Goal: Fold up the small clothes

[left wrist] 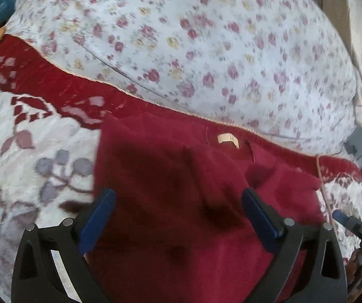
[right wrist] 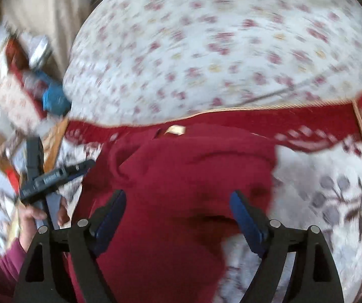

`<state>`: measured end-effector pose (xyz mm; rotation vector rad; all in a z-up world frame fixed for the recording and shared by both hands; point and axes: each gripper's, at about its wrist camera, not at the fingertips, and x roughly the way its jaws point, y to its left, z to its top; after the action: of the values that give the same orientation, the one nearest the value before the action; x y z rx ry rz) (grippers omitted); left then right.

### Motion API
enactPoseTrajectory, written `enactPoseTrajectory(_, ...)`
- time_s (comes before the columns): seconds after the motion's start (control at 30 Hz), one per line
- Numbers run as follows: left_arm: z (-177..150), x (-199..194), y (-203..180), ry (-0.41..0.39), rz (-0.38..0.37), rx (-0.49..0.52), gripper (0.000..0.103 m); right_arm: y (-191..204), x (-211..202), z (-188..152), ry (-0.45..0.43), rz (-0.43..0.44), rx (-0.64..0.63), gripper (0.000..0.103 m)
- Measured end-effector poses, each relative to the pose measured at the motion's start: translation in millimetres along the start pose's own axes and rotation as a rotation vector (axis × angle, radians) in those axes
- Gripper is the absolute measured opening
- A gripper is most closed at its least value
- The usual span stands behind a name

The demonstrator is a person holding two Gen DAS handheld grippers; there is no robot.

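- Risk: the dark red garment [left wrist: 181, 202] lies rumpled, its upper edge bunched near the pale neck label [left wrist: 227, 140]; a grab at 1 loose layer would likely drag the fold askew on the soft floral blanket [left wrist: 29, 151].
- The left gripper [left wrist: 178, 217] and the right gripper [right wrist: 177, 217] both stand wide open, holding nothing.
- The garment lies beneath and ahead of both, on the blanket, near the flowered sheet [left wrist: 206, 38].

The left gripper [left wrist: 178, 203] pointed steeply downward with its jaws spread wide, both blue pads [left wrist: 97, 223] clear of any grip. The right gripper [right wrist: 177, 208] likewise stood with its jaws wide apart, nothing pressed between the pads [right wrist: 245, 221]. In the right wrist view, the person's left hand [right wrist: 33, 218] – sleeve at the wrist – clasped the left gripper's handle.
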<state>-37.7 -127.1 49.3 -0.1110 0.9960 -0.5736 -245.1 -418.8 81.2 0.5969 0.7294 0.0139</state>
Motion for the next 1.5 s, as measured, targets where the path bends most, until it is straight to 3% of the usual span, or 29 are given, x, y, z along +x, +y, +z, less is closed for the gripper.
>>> enactPoseTrajectory(0.1,3.6,26.8,-11.3,0.055,0.002,0.006,0.099,-31.0,3.1,-0.9,-0.007,0.025,0.105,0.088)
enactPoseTrajectory(0.23,5.8,36.2,-14.2,0.012,-0.031,-0.031,0.094,-43.9,9.1,3.0,-0.012,-0.083,0.066,0.088)
enactPoseTrajectory(0.3,9.5,36.0,-20.5,0.012,-0.068,-0.009,0.042,-47.6,11.9,4.4,0.000,-0.075,0.068,0.088)
enactPoseTrajectory(0.37,11.3,29.9,-31.5,-0.007,-0.064,0.055,0.020,-49.7,12.6,6.2,0.002,-0.049,0.074,0.088)
enactPoseTrajectory(0.47,16.6,13.2,-33.9,-0.061,-0.102,0.064,0.013,-42.6,14.2,6.9,0.006,-0.048,0.042,0.089)
enactPoseTrajectory(0.57,30.1,-12.2,-16.1,-0.148,-0.091,0.000,0.011,-43.9,14.5,4.9,0.017,-0.057,0.040,0.089)
enactPoseTrajectory(0.63,35.3,-22.5,-2.7,-0.177,-0.036,-0.024,0.011,-47.2,12.5,3.8,0.027,-0.046,0.057,0.089)
enactPoseTrajectory(0.77,27.6,-17.7,10.4,-0.125,-0.023,-0.050,0.011,-49.1,11.7,0.8,0.072,-0.002,0.085,0.093)
enactPoseTrajectory(0.87,22.5,-12.1,-2.9,-0.123,-0.007,-0.001,0.011,-39.1,16.9,-3.7,0.104,-0.014,0.043,0.094)
enactPoseTrajectory(1.0,21.6,-17.2,-7.7,-0.142,-0.020,0.015,0.011,-19.7,32.1,-13.3,0.174,-0.132,-0.116,0.094)
enactPoseTrajectory(1.1,21.7,-14.9,-4.3,-0.135,-0.022,-0.002,0.011,-14.8,34.5,-14.6,0.081,-0.275,-0.161,0.092)
enactPoseTrajectory(1.13,22.0,-13.6,-3.6,-0.133,-0.020,-0.008,0.011,-17.6,37.2,-12.8,0.060,-0.290,-0.143,0.086)
enactPoseTrajectory(1.27,20.6,-12.8,-4.4,-0.124,-0.018,-0.011,0.011,-33.8,44.4,-10.3,0.052,-0.306,-0.049,0.038)
enactPoseTrajectory(1.33,18.1,-15.0,-3.3,-0.116,-0.015,-0.013,0.011,-35.4,26.9,-12.3,0.019,-0.289,-0.001,0.024)
enactPoseTrajectory(1.43,6.5,-9.6,4.1,-0.040,0.007,-0.045,0.021,-35.8,7.1,-15.8,-0.006,-0.413,-0.020,0.021)
enactPoseTrajectory(1.5,-3.6,-0.4,8.2,0.024,0.021,-0.064,0.024,-52.2,14.6,-20.9,0.080,-0.367,0.049,0.022)
